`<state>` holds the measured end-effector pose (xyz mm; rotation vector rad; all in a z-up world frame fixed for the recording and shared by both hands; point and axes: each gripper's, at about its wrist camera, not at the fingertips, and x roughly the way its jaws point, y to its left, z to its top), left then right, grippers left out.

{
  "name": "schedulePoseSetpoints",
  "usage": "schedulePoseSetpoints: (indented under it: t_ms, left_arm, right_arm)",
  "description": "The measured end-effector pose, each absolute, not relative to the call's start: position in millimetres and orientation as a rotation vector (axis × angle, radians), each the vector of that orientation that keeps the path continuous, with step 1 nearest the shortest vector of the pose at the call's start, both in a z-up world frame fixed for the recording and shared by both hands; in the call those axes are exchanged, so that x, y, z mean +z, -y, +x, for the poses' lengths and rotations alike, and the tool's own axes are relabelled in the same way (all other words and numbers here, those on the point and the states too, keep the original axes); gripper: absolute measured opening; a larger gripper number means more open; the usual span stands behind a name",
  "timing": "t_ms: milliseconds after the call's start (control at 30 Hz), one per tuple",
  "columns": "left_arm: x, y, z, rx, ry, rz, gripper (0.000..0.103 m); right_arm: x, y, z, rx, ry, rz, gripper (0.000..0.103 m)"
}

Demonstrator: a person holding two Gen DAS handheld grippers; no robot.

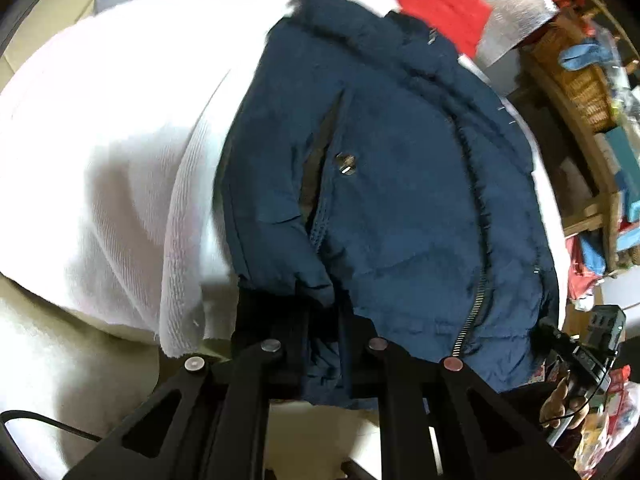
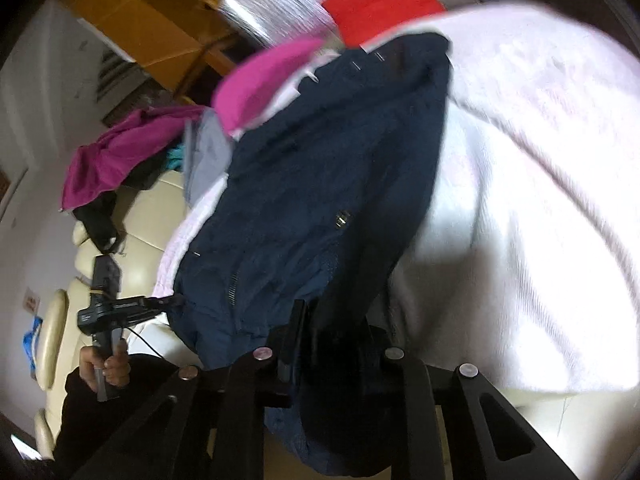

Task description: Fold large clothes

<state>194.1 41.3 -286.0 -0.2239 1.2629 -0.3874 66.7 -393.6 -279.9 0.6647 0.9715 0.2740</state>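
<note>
Behind navy jacket (image 1: 400, 184), white blanket (image 1: 100, 168), pink cloth (image 2: 260, 80)

Wicker shelf (image 1: 580, 88), cream sofa (image 2: 136, 216)

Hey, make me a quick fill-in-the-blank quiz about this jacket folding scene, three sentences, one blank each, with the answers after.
1. Both tools are shut on the hem of the ____ blue jacket.
2. The jacket lies on a ____ knitted blanket.
3. In the left wrist view, the left tool grips beside the jacket's metal ____, which runs up from the hem.

Missing words: navy; white; zipper
</note>
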Motion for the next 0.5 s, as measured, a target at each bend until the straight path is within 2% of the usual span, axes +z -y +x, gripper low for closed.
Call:
schedulePoseSetpoints:
  t_ms: [67,133,200,267,333,500]
  left_arm:
    - [-294,-46,196,-0.384,-1.286,-0.256,0.013]
    - [-293,-47,197,-0.389,-1.284,-0.255,0.013]
    - [-290,-48,196,-0.387,-1.280,-0.238,0.013]
    - [-285,-40,199,-0.389,-1.268,-0.221,0.012]
    - [-276,-37,200,-0.405,-1.252,-0.224,0.011]
    - [-242,-36,208,-0.468,-1.197,-0.256,0.010]
  right_arm:
    - [-296,392,74,0.226,-1.055,0.678,0.030]
    - [-293,390,75,0.251,-1.043,0.684,0.041]
    - [-285,381,72,0.266,-1.012,0.624,0.044]
    - [-277,370,71,0.252,-0.996,0.533,0.026]
    - [-264,370,71,0.257,-0.955,0.522,0.017]
    - [-217,376,76,0.298,-0.783,0.534,0.014]
